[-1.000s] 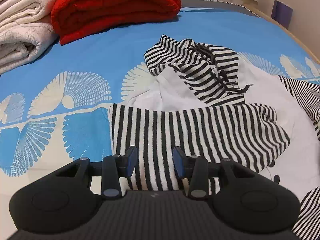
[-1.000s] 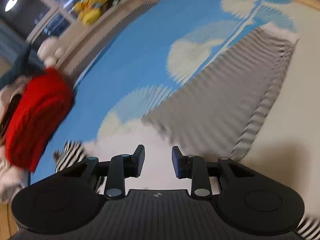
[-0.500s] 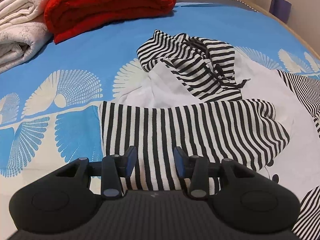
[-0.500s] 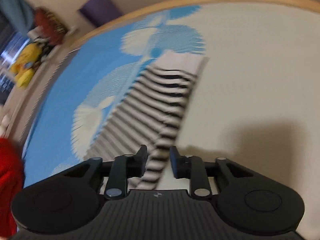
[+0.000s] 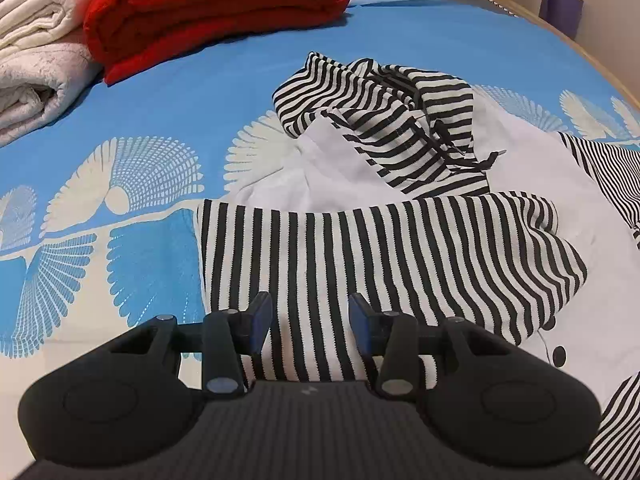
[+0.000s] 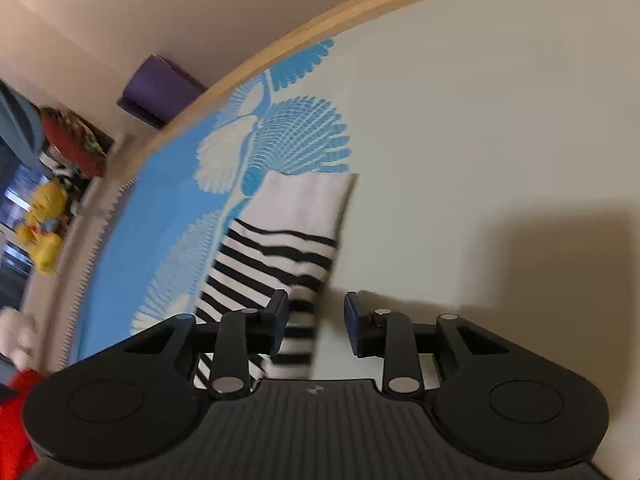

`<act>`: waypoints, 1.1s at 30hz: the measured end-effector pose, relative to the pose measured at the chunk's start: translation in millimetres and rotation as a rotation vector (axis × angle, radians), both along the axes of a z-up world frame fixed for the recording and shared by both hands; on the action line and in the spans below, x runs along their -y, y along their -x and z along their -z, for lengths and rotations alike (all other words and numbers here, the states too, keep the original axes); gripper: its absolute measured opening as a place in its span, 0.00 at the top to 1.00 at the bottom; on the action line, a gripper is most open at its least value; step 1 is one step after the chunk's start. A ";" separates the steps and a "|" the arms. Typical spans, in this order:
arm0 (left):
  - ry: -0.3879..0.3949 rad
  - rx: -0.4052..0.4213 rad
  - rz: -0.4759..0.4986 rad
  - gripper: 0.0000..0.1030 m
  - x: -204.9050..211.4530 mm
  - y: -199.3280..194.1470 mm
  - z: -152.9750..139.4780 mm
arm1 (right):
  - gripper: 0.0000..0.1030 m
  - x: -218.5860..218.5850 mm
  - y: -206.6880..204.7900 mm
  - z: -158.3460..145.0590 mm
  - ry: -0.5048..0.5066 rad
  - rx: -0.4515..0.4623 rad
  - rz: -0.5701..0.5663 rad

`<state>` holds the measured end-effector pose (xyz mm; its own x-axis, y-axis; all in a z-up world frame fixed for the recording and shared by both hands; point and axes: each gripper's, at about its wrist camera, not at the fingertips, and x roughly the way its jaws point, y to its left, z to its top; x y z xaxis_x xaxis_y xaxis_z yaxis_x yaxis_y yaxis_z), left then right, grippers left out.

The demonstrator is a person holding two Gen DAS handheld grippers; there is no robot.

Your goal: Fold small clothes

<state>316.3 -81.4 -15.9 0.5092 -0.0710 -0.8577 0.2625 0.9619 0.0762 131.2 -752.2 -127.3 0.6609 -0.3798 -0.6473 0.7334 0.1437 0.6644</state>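
A small white hoodie (image 5: pixel 532 184) with black-and-white striped hood (image 5: pixel 384 120) and sleeves lies spread on the blue patterned bed sheet (image 5: pixel 168 92). One striped sleeve (image 5: pixel 360 264) is folded across its front. My left gripper (image 5: pixel 310 326) is open, hovering just above that folded sleeve's near edge. In the right wrist view the other striped sleeve (image 6: pixel 280 248) with a white cuff lies flat on the sheet. My right gripper (image 6: pixel 316 322) is open over the sleeve's right edge, with the left finger above the stripes.
A folded red blanket (image 5: pixel 216 8) and white blankets (image 5: pixel 36 60) sit at the back left of the bed. The wooden bed edge (image 6: pixel 320 28) curves along the far side. A purple box (image 6: pixel 160 88) and a yellow toy (image 6: pixel 42 220) lie beyond it.
My right gripper has swung along the outstretched sleeve to near its white cuff and lowered over its edge. My left gripper has shifted slightly, still open over the folded sleeve.
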 end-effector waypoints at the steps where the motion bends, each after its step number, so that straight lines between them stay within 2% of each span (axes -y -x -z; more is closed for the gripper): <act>1: -0.001 -0.001 -0.001 0.54 0.0 0.0 0.2 | 0.65 3.5 -1.2 3.3 -0.011 0.033 0.000; 5: -0.004 -0.006 -0.005 0.54 0.1 -0.4 1.3 | 0.67 10.8 -8.8 11.8 -0.025 0.096 -0.021; 7: -0.001 -0.006 -0.004 0.54 0.5 -0.8 0.1 | 0.97 11.1 -13.3 11.2 -0.023 0.095 -0.038; 9: 0.007 -0.002 -0.005 0.54 0.6 -1.7 -2.8 | 0.97 7.6 -15.4 4.3 0.004 0.088 -0.037; 11: 0.017 0.002 -0.010 0.54 -0.7 -3.1 -6.2 | 0.97 0.0 -22.8 -15.8 0.068 0.049 -0.049; 14: 0.046 0.005 -0.031 0.54 -5.4 -7.1 -12.0 | 0.97 -33.2 -47.4 -69.1 0.271 -0.005 -0.152; 16: 0.063 0.006 -0.061 0.54 -12.1 -10.4 -16.0 | 0.97 -81.5 -71.3 -109.5 0.458 -0.047 -0.293; 19: 0.078 0.009 -0.107 0.54 -21.8 -13.4 -21.6 | 0.97 -193.1 -98.3 -158.8 0.699 -0.002 -0.609; 21: 0.088 0.010 -0.138 0.54 -29.0 -14.7 -25.0 | 0.97 -277.3 -102.3 -175.7 0.814 0.073 -0.807; 23: 0.095 0.012 -0.158 0.54 -36.6 -15.4 -28.6 | 0.97 -365.2 -97.6 -177.2 0.910 0.131 -0.997; 26: 0.106 0.014 -0.193 0.54 -48.3 -16.4 -33.6 | 0.96 -459.3 -87.0 -157.0 0.881 0.189 -1.213; 27: 0.113 0.012 -0.204 0.54 -51.9 -17.0 -35.2 | 0.95 -485.8 -85.9 -144.0 0.853 0.176 -1.300; 28: 0.124 0.008 -0.216 0.54 -56.1 -17.9 -36.8 | 0.88 -508.2 -86.0 -129.2 0.815 0.142 -1.392; 29: 0.137 0.003 -0.224 0.54 -59.8 -19.0 -37.9 | 0.84 -528.9 -88.6 -111.3 0.748 0.071 -1.515; 31: 0.170 -0.013 -0.245 0.54 -66.5 -20.4 -39.2 | 0.80 -543.3 -88.1 -95.0 0.640 -0.020 -1.612; 33: 0.208 -0.035 -0.254 0.54 -70.5 -21.3 -39.3 | 0.79 -544.7 -85.4 -96.4 0.609 -0.041 -1.632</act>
<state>337.6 -11.0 23.4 0.5034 -0.1210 -0.8555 0.0109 0.9910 -0.1338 216.6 -207.5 -30.9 0.5686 0.4284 -0.7022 -0.3938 0.8913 0.2249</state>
